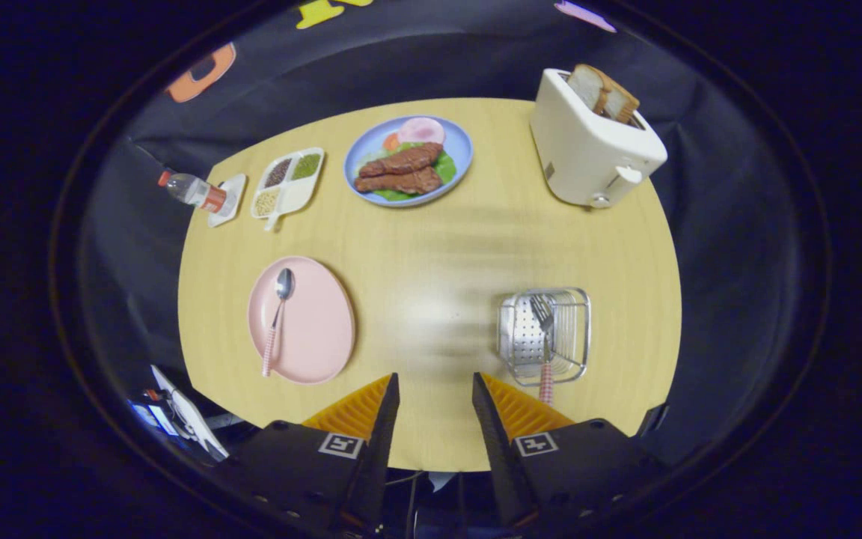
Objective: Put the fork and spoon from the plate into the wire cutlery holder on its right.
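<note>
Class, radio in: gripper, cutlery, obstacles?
Gripper open, empty. Fork in holder; spoon on pink plate. Bare table between.

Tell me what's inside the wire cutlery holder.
The fork lies in the wire cutlery holder, handle poking out toward the open gripper. Nothing else visible inside.

A: Count, table (431,247): one pink plate (315,322), one spoon (278,314), one wire cutlery holder (551,337), one fork (545,337).

B: Rest?

A: One blue plate (461,153) of food, one divided tray (292,191), one bottle (193,192), one toaster (588,150) with two bread slices (601,91). One gripper (435,393), two fingers, spread apart, nothing held.
</note>
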### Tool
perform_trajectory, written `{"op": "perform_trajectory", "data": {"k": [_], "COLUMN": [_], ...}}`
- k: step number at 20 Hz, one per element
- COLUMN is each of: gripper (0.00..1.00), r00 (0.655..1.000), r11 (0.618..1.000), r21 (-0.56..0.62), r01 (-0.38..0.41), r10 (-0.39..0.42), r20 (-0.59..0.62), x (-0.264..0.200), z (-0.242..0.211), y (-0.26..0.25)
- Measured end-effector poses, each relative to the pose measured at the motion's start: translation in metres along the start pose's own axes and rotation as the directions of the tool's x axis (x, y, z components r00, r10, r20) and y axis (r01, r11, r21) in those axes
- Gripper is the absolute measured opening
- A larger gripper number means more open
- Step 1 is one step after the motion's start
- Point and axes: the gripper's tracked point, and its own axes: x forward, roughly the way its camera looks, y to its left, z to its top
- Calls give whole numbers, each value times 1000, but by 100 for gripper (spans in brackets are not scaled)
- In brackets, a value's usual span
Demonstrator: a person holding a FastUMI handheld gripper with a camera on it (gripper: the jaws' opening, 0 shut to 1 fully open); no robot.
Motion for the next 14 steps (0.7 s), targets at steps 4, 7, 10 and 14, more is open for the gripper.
{"op": "perform_trajectory", "data": {"k": [4,7,10,14], "gripper": [79,93,97,97], "r00": [996,987,974,960], "r11": [999,999,999,999], "r21": [0,8,1,-22], "r01": [-42,-41,-50,-45], "r10": [42,39,48,49], "r20": [75,155,220,275], "x": [11,21,32,55], "z": [-1,4,5,-7], "y": [51,77,105,142]}}
